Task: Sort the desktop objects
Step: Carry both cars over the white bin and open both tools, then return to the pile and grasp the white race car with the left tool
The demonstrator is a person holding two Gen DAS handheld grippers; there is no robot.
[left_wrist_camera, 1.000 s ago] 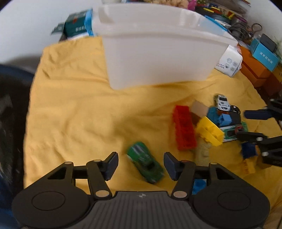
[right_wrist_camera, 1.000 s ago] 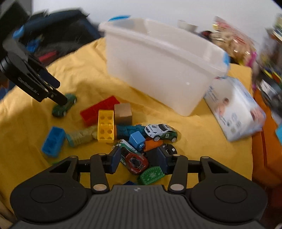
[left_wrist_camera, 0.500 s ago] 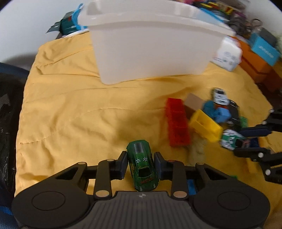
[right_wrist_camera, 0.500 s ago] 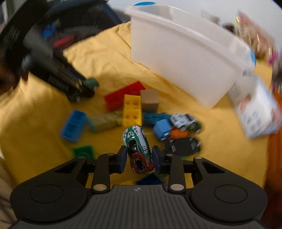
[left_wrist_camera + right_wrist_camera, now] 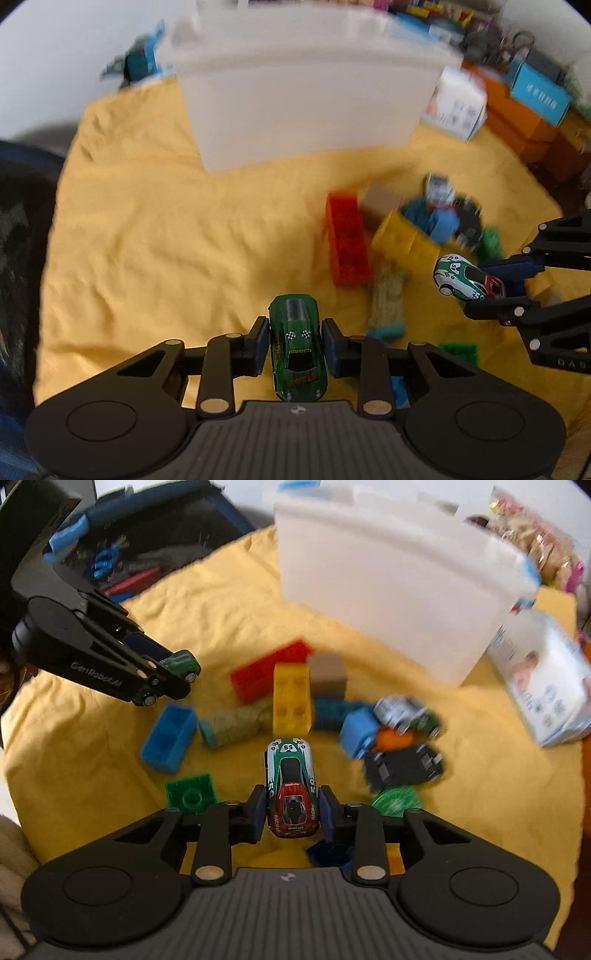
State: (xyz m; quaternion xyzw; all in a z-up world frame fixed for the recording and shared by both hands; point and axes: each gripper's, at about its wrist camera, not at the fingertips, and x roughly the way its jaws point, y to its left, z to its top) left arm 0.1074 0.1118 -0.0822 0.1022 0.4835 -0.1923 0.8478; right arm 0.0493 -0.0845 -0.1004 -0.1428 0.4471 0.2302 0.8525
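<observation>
Both cars are now off the yellow cloth: left hand-held gripper (image 5: pixel 294 347) closing on the green toy car (image 5: pixel 297 354), right hand-held gripper (image 5: pixel 291 812) clamping the number 59 racing car (image 5: pixel 291 790) (white bin (image 5: pixel 306 107), blurred, probably next).

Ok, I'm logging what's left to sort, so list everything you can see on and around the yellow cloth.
green toy car: 1, dark green, in the left gripper
number 59 toy car: 1, green, white and red, in the right gripper
storage bin: 1, white, back of the yellow cloth
long brick: 1, red, mid-cloth
yellow brick: 1, beside the red one
brown cube: 1, behind the yellow brick
blue brick: 1, left of pile
green plate: 1, near edge
white car: 1, right of pile
black car: 1, upside down
wipes pack: 1, white, right of bin
left gripper: jaws closing on the green car
right gripper: gripping the 59 car
</observation>
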